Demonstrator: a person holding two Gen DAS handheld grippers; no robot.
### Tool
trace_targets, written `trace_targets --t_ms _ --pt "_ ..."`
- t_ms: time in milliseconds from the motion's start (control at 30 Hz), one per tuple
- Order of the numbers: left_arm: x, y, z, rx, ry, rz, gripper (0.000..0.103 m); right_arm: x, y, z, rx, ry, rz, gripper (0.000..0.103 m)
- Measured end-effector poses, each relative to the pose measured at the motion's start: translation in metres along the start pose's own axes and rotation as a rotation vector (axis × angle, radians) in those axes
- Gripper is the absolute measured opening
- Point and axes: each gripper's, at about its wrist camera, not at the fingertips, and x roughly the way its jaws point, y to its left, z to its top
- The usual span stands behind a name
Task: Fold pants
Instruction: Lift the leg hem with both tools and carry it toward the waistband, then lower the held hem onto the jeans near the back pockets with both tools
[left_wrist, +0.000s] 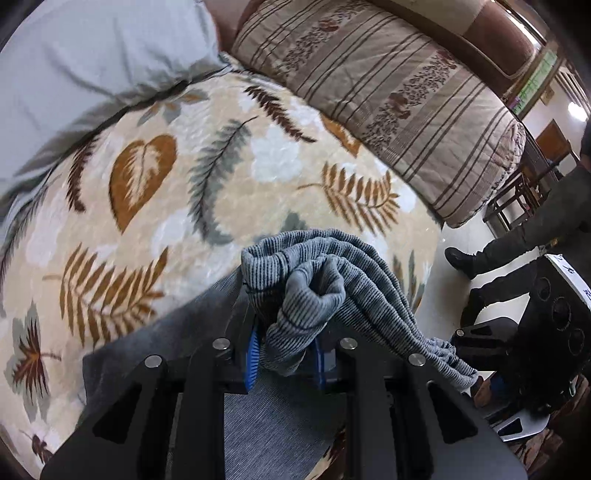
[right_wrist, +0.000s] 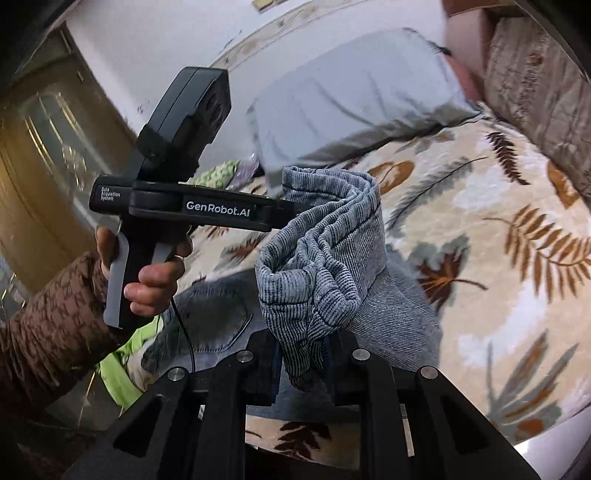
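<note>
Between both hand-held gripper jaws, bunched pants (right_wrist: 325, 254), fingertips apparently hidden.

Your left gripper (right_wrist: 291, 214) carries white "GenRobot.AI" along its side bar in the right wrist view; small white "Data Acquisition System" sits in three lines on its rear end; in the left wrist view the white label (left_wrist: 570, 277) on your other gripper's body has blue marks, unreadable.
</note>
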Motion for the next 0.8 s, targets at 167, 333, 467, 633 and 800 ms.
trace_targets --t_ms 167,333,467,633,800 --pt "0.003 0.022 -0.018 -0.044 0.017 0.002 0.02 0.02 0.01 -0.004 -0.024 0.049 0.008 0.018" --pt "0.009 0.036 -0.034 -0.071 0.039 0.013 0.021 0.042 0.022 -0.01 -0.055 0.105 0.003 0.02" --pt "0.016 0.048 -0.049 -0.098 0.065 0.038 0.026 0.062 0.027 -0.014 -0.077 0.146 -0.006 0.022" --pt "0.021 0.067 -0.067 -0.142 0.096 0.072 0.03 0.085 0.032 -0.022 -0.107 0.195 -0.018 0.023" --pt "0.021 0.075 -0.081 -0.166 0.112 0.096 0.032 0.106 0.042 -0.03 -0.158 0.244 -0.041 0.026"
